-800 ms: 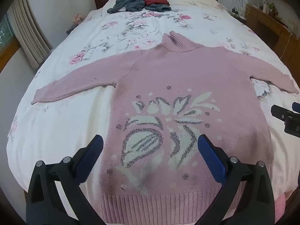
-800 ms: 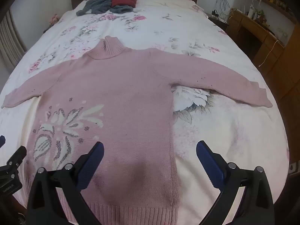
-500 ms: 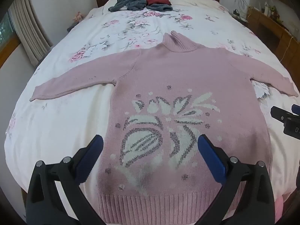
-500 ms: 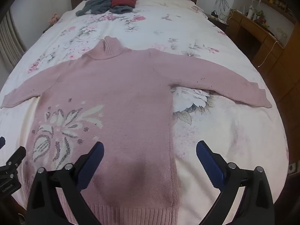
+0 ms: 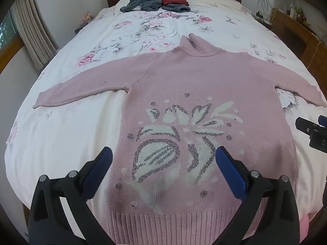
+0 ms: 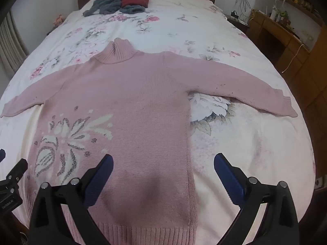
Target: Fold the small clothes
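two claws hang over the bed (image 5: 61,138) and neither one holds anything. your left claw (image 5: 163,159) has its fingers spread wide apart, hovering above the lower front of the pink sweater (image 5: 204,85), whose ribbed hem lies just below and between the blue pads (image 5: 229,167). your right claw (image 6: 163,163) is spread just as wide, with the sweater's right side edge running up between its fingers. the sweater lies flat and face up ahead of both claws, sleeves stretched out to either side, its high neck pointing away from you toward the headboard. its white and grey leaf pattern (image 5: 179,143) sits straight ahead of your left claw. far beyond the neck, a heap of grey and red clothes (image 6: 120,2) rests near the headboard, well apart from the sweater.
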A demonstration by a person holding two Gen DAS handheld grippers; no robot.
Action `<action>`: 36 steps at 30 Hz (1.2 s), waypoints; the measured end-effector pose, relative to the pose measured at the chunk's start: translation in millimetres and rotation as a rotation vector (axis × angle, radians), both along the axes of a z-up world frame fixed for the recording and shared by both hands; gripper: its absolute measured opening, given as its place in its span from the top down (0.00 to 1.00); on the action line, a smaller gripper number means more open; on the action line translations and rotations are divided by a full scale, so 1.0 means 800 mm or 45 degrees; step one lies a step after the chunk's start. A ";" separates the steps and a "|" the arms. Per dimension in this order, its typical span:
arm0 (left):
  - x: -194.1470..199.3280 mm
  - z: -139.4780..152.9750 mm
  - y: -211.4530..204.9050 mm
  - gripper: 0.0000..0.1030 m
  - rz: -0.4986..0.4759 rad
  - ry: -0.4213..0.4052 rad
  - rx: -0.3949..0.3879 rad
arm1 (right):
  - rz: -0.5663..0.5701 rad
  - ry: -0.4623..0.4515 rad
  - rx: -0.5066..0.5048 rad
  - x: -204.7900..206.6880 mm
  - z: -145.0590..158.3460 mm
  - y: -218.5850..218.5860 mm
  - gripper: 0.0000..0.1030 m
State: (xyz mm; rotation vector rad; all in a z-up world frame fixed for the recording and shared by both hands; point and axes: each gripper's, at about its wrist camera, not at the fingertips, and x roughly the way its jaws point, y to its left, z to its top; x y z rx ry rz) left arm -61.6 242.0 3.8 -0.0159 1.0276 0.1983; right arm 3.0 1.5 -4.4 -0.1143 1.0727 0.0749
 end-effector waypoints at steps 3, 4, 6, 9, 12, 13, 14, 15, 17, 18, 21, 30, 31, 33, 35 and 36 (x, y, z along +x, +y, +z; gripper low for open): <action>0.000 -0.001 0.000 0.03 0.001 -0.001 0.007 | 0.002 -0.002 -0.001 0.000 0.000 -0.002 0.04; 0.000 -0.002 0.000 0.03 0.000 0.000 0.009 | 0.002 -0.002 -0.002 0.000 0.000 -0.003 0.04; 0.000 -0.003 -0.001 0.03 -0.002 0.003 0.011 | 0.001 0.000 0.000 0.001 -0.001 -0.006 0.04; 0.001 -0.003 0.000 0.03 -0.002 0.003 0.012 | -0.001 0.004 -0.005 0.000 -0.005 0.004 0.04; 0.001 -0.003 -0.001 0.03 -0.001 0.002 0.012 | -0.002 0.003 -0.002 0.000 -0.006 0.003 0.04; 0.001 -0.003 -0.001 0.03 -0.002 0.003 0.012 | -0.002 0.002 -0.001 0.000 -0.007 0.003 0.04; 0.001 -0.003 -0.001 0.03 -0.003 0.004 0.011 | -0.003 0.002 0.000 0.000 -0.007 0.002 0.04; 0.001 -0.004 -0.001 0.03 -0.002 0.005 0.011 | -0.002 0.002 0.001 0.000 -0.007 0.002 0.04; 0.001 -0.004 0.000 0.03 -0.004 0.005 0.011 | 0.001 0.001 -0.006 0.000 -0.006 0.006 0.04; 0.001 -0.004 0.000 0.03 -0.004 0.006 0.013 | 0.002 0.000 -0.006 0.000 -0.007 0.006 0.04; 0.001 -0.005 0.000 0.03 -0.005 0.008 0.012 | 0.000 0.002 -0.007 0.001 -0.006 0.005 0.04; 0.002 -0.006 0.000 0.03 -0.007 0.009 0.013 | 0.000 0.002 -0.007 0.002 -0.009 0.006 0.04; 0.001 -0.006 0.000 0.03 -0.006 0.007 0.014 | 0.001 0.002 -0.005 0.002 -0.009 0.006 0.04; 0.002 -0.006 0.000 0.03 -0.007 0.007 0.019 | 0.003 0.003 -0.003 0.003 -0.009 0.005 0.04; 0.002 -0.008 -0.001 0.03 -0.010 0.008 0.020 | 0.004 0.003 -0.002 0.003 -0.009 0.006 0.04; 0.002 -0.008 -0.001 0.03 -0.011 0.008 0.021 | 0.005 0.002 0.000 0.003 -0.009 0.006 0.04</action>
